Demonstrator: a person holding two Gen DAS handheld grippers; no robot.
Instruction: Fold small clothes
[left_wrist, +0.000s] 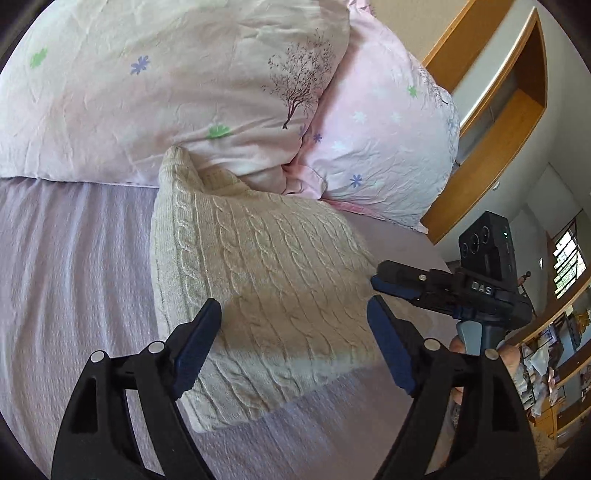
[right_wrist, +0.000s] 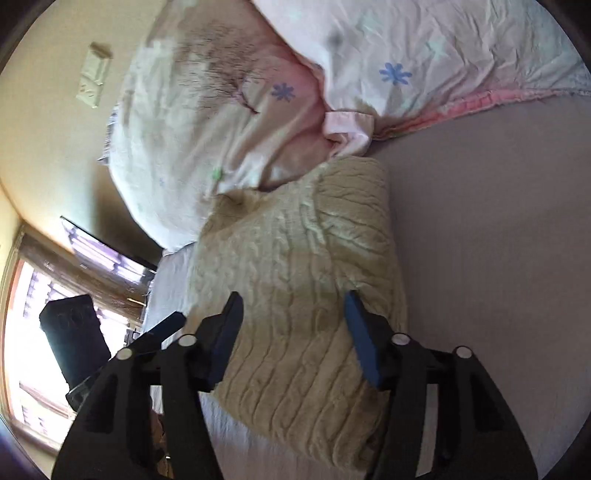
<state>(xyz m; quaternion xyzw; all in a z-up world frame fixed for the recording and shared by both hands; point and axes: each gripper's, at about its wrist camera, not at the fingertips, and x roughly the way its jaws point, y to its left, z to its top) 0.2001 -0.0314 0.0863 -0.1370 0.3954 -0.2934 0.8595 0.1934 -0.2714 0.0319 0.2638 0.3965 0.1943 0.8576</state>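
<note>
A cream cable-knit sweater (left_wrist: 266, 280) lies folded into a compact rectangle on the lilac bed sheet (left_wrist: 66, 280), its far end against the pillows. My left gripper (left_wrist: 295, 310) is open and empty, hovering just above the sweater's near part. My right gripper shows in the left wrist view (left_wrist: 380, 282) at the sweater's right edge. In the right wrist view the sweater (right_wrist: 303, 295) fills the middle, and my right gripper (right_wrist: 293, 304) is open and empty just above it. The left gripper's fingers (right_wrist: 166, 326) show at the sweater's left side.
Two pale pink floral pillows (left_wrist: 177, 85) (left_wrist: 384, 147) lie behind the sweater. A wooden headboard and shelf (left_wrist: 498, 122) stand at the right. A window (right_wrist: 33, 332) is at the left in the right wrist view. The sheet (right_wrist: 498, 258) extends to the right of the sweater.
</note>
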